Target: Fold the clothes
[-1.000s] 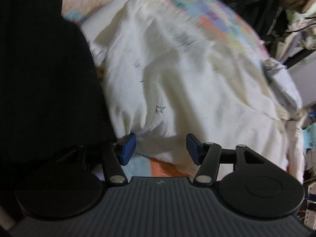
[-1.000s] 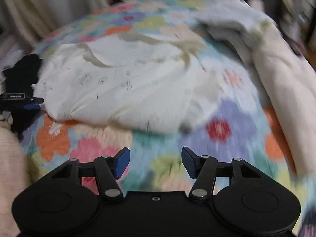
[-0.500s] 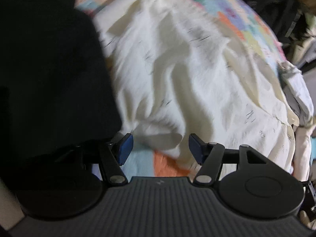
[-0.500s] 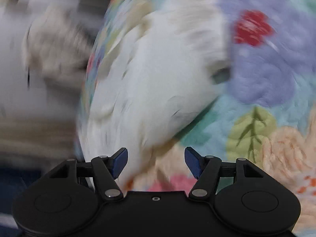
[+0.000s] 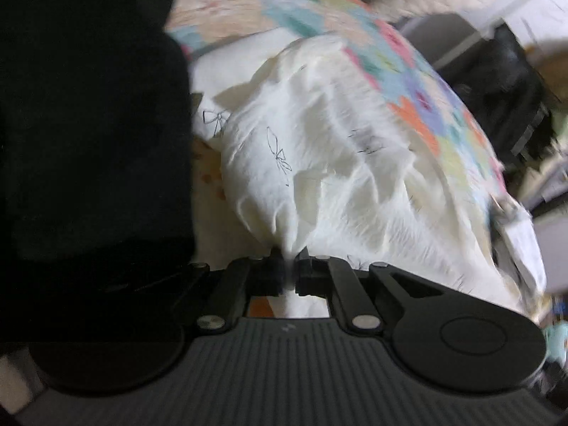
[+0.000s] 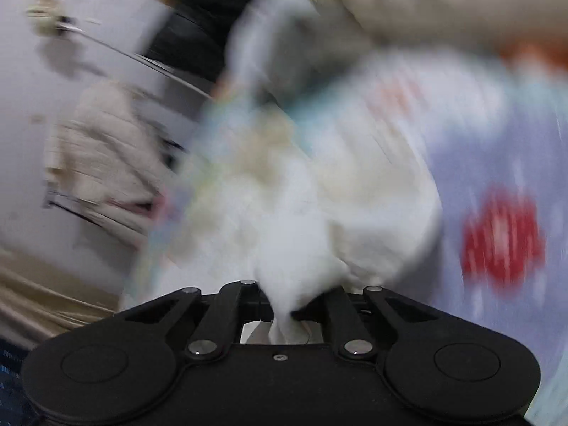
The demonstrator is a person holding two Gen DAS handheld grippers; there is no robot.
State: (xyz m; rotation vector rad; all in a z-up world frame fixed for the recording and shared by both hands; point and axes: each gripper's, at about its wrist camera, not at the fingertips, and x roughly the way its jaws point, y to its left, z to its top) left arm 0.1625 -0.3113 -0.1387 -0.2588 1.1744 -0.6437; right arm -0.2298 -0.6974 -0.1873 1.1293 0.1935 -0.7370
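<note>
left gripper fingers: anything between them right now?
Yes. In the left wrist view the left gripper is shut on a pinched fold of the cream garment; nothing else sits between the fingers.

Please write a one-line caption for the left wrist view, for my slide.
Left gripper shut on a bunched edge of the cream printed garment lying on a floral quilt.

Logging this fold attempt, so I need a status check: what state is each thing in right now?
Left claw: shut on white garment.
Right claw: shut on white garment.
White garment: crumpled, unfolded, pinched at two spots.
Floral quilt: spread under the garment.
Black cloth: lying beside the garment.
</note>
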